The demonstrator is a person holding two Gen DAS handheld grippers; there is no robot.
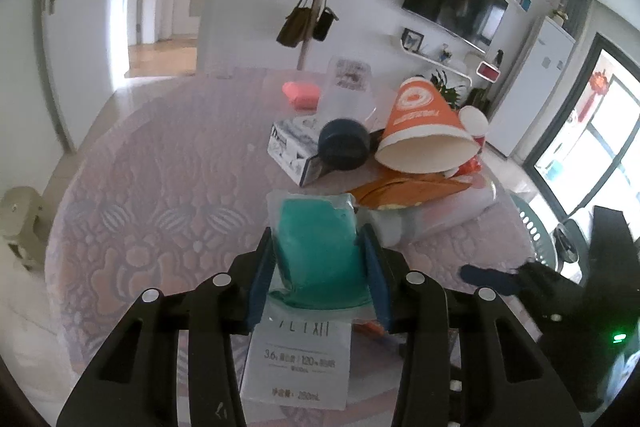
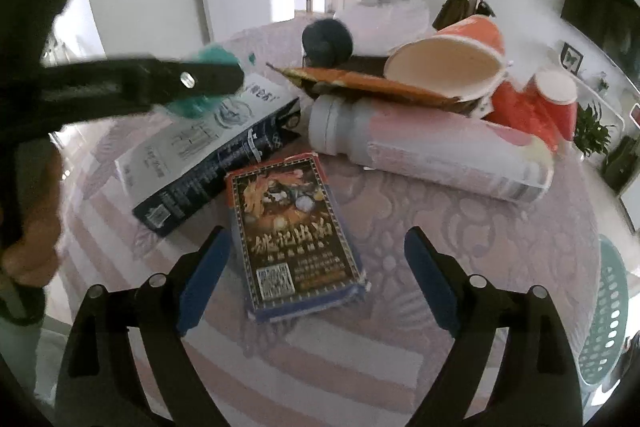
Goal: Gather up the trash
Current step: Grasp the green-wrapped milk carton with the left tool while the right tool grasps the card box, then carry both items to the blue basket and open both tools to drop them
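Observation:
My left gripper (image 1: 317,231) is shut on a teal packet in clear wrap (image 1: 316,247), its blue pads pressing the packet's sides. In the right wrist view that gripper (image 2: 192,79) holds the teal packet (image 2: 214,53) just above a white and dark blue drink carton (image 2: 208,155) lying on the table. My right gripper (image 2: 316,233) stands open over a flat dark box with a printed picture and a code (image 2: 292,235). The box lies between the wide-apart pads, which do not touch it.
A trash pile lies further back on the patterned tablecloth (image 2: 420,239): a large orange paper cup (image 2: 448,67) on its side, red cups (image 2: 548,103), a flat brown wrapper (image 2: 368,83), a white and pink bottle (image 2: 432,151), a dark round lid (image 2: 326,41). A green perforated basket (image 2: 608,307) stands at the right.

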